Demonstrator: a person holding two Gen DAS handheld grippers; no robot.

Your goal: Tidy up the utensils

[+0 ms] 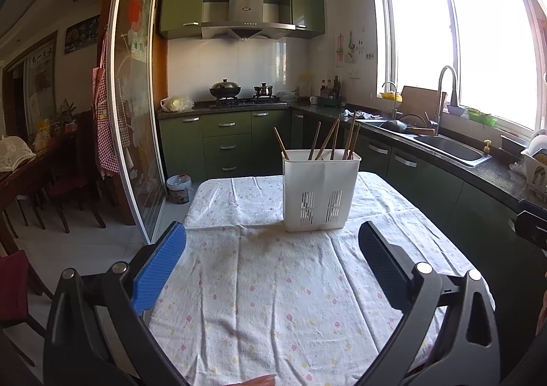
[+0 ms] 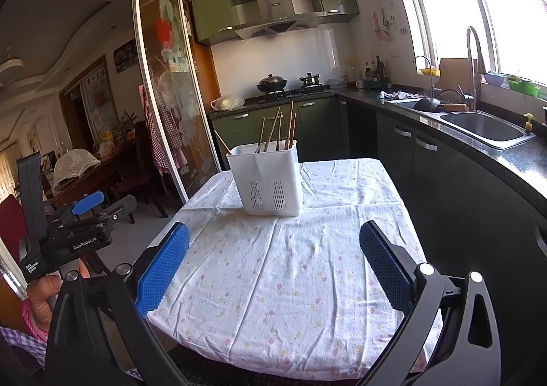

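Six chopsticks point(image 1: 327, 139) standing in one white box point(image 1: 319, 189) on the flowery cloth point(image 1: 273, 283). Two grippers, left point(image 1: 271, 261) and right point(image 2: 273, 264), both wide open, holding nothing.

Floral tablecloth point(image 1: 273, 283), creased, covers the table. Green base cabinets point(image 1: 225, 136) run along the back wall, green upper cabinets point(image 1: 307, 7) above. Steel range hood point(image 1: 246, 24) sits over the gas hob point(image 1: 246, 100); black lidded wok point(image 1: 225, 88) on the left burner, small pot point(image 1: 264, 89) on the right. Plastic bag point(image 1: 176, 104) lies on the counter left of the hob. Steel sink point(image 2: 485, 129) under the window point(image 1: 461, 44), tall faucet point(image 2: 475, 58) behind it. Checked apron point(image 1: 106, 119) hangs by the glass sliding door point(image 1: 136, 95).
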